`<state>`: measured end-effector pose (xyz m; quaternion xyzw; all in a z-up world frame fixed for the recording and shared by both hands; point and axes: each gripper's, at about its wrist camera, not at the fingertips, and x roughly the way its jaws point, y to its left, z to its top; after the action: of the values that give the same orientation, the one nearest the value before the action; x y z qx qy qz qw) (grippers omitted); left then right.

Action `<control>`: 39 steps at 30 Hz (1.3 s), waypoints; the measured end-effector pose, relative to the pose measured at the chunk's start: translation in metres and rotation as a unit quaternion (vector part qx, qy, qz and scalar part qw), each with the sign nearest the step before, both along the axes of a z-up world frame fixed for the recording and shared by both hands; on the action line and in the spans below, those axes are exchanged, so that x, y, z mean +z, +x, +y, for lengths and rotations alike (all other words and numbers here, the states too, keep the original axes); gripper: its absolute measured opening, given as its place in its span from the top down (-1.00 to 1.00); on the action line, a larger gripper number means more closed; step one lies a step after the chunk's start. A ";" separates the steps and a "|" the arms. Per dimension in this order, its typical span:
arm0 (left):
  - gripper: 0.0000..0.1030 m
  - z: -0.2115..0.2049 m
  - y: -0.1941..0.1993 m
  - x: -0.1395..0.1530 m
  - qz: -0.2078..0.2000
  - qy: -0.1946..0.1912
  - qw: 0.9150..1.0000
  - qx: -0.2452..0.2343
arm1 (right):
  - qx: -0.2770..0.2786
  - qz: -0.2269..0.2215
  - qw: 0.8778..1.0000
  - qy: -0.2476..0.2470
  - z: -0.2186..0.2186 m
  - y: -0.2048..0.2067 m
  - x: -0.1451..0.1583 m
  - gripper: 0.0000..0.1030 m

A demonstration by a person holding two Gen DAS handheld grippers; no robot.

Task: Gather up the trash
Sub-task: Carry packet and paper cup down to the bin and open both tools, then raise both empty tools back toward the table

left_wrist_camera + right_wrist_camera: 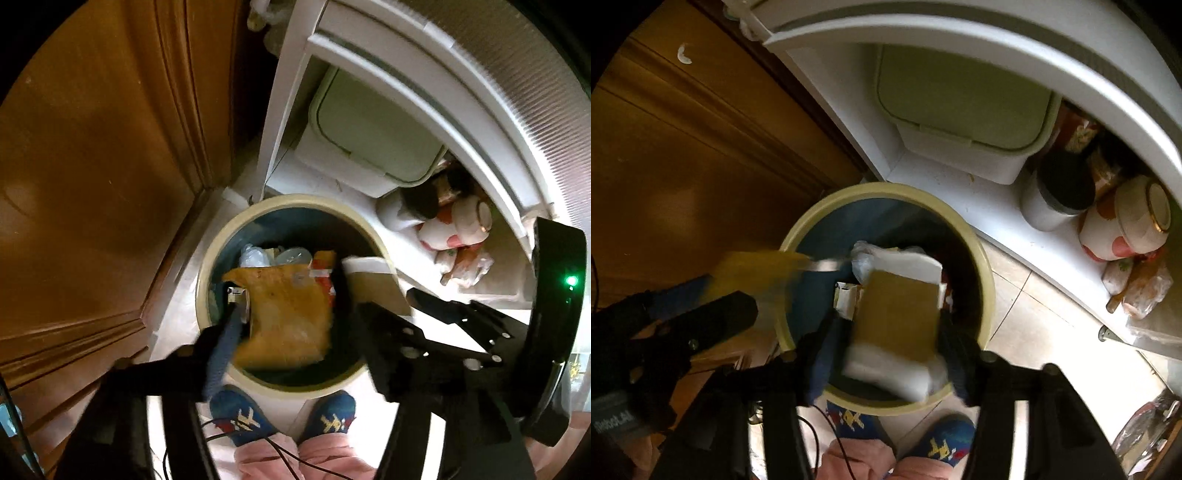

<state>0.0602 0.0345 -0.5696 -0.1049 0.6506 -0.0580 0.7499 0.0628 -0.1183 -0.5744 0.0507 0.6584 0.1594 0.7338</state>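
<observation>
though crowded, bin (979, 266) with wrappers (288, 314)

Both fisheye views are dim and warm, with black corners and strongly bowed edges. Light falls from the upper right onto the white plastic shelf unit (960, 33), while the brown wooden door (92, 166) shows a dull sheen. The yellow crumpled wrapper (288, 314) and brown-and-white cardboard packet (897, 328) are motion-blurred.

You are standing in a home, likely a kitchen corner: a wooden panelled door (96, 177), pale floor tiles (1030, 317), a round waste bin (979, 266), a white shelf unit (960, 192) holding a green lidded bin (960, 96), bowls (1123, 221), and your patterned slippers (240, 417).
</observation>
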 end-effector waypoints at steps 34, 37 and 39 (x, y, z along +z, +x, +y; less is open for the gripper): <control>-0.48 -0.001 -0.047 0.203 -0.035 0.049 0.998 0.015 | -0.018 -0.041 0.998 -0.039 -0.022 -0.021 0.193 -0.25; -0.48 -0.004 -0.053 0.232 -0.042 0.054 0.998 0.009 | -0.012 -0.044 0.998 -0.039 -0.021 -0.025 0.220 -0.25; -0.48 -0.006 -0.057 0.257 -0.050 0.058 0.997 0.004 | -0.001 -0.053 0.998 -0.044 -0.019 -0.028 0.242 -0.25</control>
<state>0.0030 0.0287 -0.3127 -0.0605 0.6140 -0.0223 0.7866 0.0353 -0.1376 -0.3326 0.0108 0.6250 0.1323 0.7692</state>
